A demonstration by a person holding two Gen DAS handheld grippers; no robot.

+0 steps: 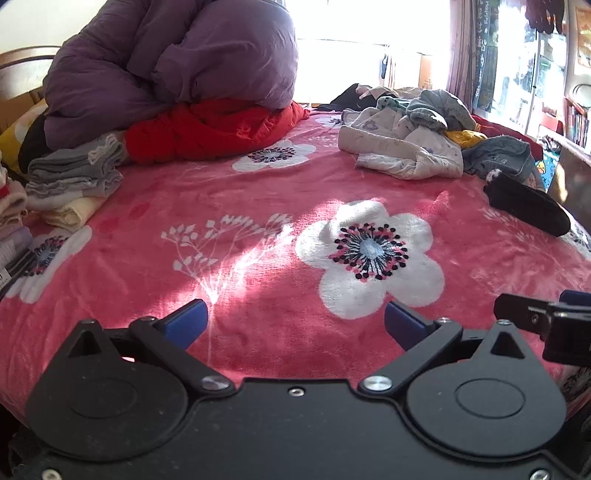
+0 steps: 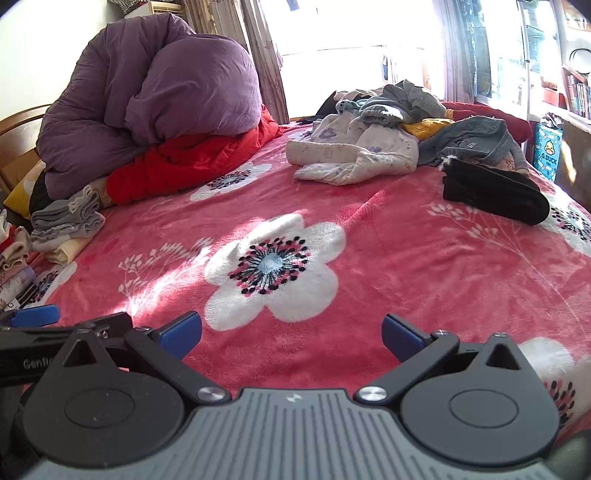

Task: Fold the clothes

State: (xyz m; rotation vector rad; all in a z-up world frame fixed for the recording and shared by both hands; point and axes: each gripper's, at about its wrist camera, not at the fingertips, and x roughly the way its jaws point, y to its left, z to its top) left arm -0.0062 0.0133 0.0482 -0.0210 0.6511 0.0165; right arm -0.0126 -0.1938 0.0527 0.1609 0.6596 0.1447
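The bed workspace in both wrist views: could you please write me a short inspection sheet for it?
Surface: pink floral blanket, bare in the middle.
Job's things: unfolded pile far right; black garment beside it; folded stack far left.
Clutter: purple duvet on red quilt.
Grippers: left claw and right claw open, holding nothing.
Cables: nothing seen.
Surroundings: bright window, curtains, bookshelf.

1. bed before me, spread with a pink floral blanket.
2. bright window behind, curtains beside it.
3. bookshelf at right.
4. sunlight patches on the blanket.
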